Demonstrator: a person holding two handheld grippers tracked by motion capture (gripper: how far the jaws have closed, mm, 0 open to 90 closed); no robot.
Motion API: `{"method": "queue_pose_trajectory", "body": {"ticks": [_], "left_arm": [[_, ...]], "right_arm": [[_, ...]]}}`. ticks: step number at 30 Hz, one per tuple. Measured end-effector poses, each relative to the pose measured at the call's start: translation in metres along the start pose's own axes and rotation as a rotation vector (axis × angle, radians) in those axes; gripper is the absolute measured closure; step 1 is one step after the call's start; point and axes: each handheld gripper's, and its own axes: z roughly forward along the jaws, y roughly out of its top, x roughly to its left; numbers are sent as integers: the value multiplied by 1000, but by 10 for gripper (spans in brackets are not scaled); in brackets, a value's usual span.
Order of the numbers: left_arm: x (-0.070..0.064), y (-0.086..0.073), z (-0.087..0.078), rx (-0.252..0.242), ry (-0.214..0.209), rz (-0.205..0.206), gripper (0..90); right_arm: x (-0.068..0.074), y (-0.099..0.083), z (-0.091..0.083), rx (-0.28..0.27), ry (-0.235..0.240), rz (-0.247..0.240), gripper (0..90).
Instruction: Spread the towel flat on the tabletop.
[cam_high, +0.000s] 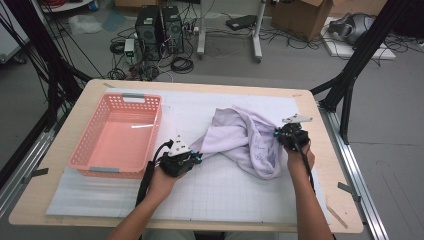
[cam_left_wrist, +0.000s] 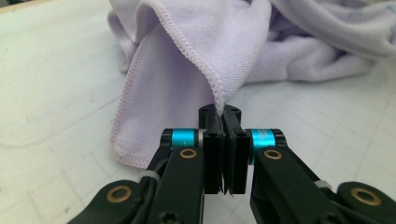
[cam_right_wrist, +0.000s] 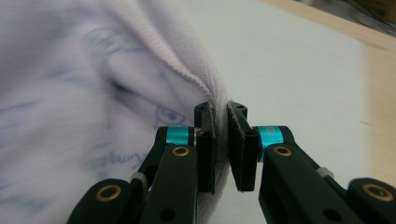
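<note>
Soft, light lilac towel (cam_high: 245, 140) will sag and slide; left hand-held gripper (cam_left_wrist: 223, 116) and right hand-held gripper (cam_right_wrist: 219, 112), at three o'clock, each clamp its hemmed edge, the surest hold.

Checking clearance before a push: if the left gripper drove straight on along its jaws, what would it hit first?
The left gripper is already shut on the lavender towel's stitched edge, so it would push straight into the bunched towel folds ahead; depth beyond them is unclear.
</note>
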Motion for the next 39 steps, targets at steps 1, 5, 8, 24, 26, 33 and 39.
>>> {"method": "queue_pose_trajectory", "body": {"ticks": [1,5,8,24,26,33,39], "left_arm": [[0,-2,-1,0,-2,-5,874],[-1,-10,-4,10,-7,-5,872],[-2,-16,-4,13,-17,-8,844],[5,-20,-13,-77,-22,-41,505],[6,-20,-13,-73,-24,-42,500],[5,-20,-14,-87,-6,-26,495],[8,-20,-17,-95,4,-33,489]], "right_arm": [[-7,1,2,11,-29,30,791],[-18,4,2,7,-19,114,641],[-3,14,-14,-98,72,88,525],[82,45,4,-75,387,-106,847],[84,37,-11,-105,458,-112,848],[87,-2,-65,-180,570,-206,848],[81,-47,-92,-139,573,-274,848]]}}
